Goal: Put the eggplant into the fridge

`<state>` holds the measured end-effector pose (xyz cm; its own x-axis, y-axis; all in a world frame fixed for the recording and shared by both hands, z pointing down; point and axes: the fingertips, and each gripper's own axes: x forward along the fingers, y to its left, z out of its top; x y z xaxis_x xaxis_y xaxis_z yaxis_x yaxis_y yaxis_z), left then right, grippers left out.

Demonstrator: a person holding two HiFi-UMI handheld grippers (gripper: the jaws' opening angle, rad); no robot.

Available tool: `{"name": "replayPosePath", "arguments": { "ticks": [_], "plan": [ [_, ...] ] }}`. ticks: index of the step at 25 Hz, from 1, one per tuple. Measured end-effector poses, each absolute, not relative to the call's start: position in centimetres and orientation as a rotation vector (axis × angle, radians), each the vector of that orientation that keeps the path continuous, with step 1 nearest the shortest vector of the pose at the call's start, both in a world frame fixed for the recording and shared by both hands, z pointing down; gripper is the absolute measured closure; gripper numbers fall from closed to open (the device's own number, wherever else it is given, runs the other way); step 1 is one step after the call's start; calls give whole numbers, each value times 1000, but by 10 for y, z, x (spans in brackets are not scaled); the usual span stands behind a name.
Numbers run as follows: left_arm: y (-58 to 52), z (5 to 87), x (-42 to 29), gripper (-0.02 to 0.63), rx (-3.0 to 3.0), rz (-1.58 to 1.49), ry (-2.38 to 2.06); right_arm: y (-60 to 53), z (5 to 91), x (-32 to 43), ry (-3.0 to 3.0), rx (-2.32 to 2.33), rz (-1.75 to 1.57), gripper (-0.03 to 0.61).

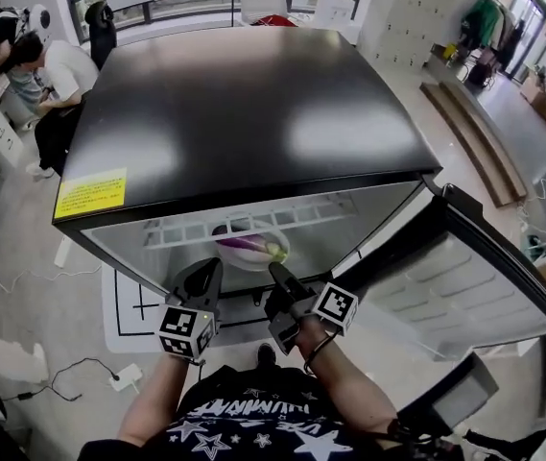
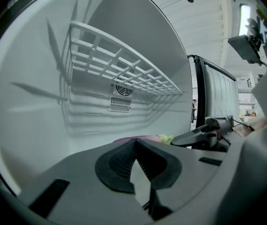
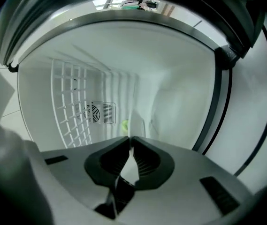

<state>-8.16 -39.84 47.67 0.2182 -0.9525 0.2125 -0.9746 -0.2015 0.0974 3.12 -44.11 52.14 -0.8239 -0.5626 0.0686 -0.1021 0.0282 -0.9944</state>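
Observation:
The purple eggplant (image 1: 250,246) with its green stem lies on a white plate (image 1: 225,254) inside the open black-topped fridge (image 1: 244,113). Both grippers hang just in front of the fridge opening, below the plate. My left gripper (image 1: 212,267) is shut with nothing in it; in the left gripper view its closed tips (image 2: 135,140) hide most of the eggplant (image 2: 147,138). My right gripper (image 1: 278,272) is also shut and empty. Past its tips (image 3: 129,138) in the right gripper view, only the eggplant's green stem (image 3: 124,124) and the plate's edge (image 3: 138,123) show.
A white wire shelf (image 1: 253,221) spans the fridge above the plate. The fridge door (image 1: 488,277) stands open to the right. A person (image 1: 57,75) sits at the back left. Cables and a power strip (image 1: 124,377) lie on the floor at the lower left.

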Motion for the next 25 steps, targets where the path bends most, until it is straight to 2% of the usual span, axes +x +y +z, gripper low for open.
{"name": "replayPosePath", "arguments": {
  "ticks": [10,25],
  "plan": [
    [-388,486,-105,604,2113,168,-1957,-438,541,-15,2080,-549,-2026,557],
    [-400,491,-112,604,2024,150,-2030,-473,573,-17,2107,-699,-2080,558]
  ]
}}
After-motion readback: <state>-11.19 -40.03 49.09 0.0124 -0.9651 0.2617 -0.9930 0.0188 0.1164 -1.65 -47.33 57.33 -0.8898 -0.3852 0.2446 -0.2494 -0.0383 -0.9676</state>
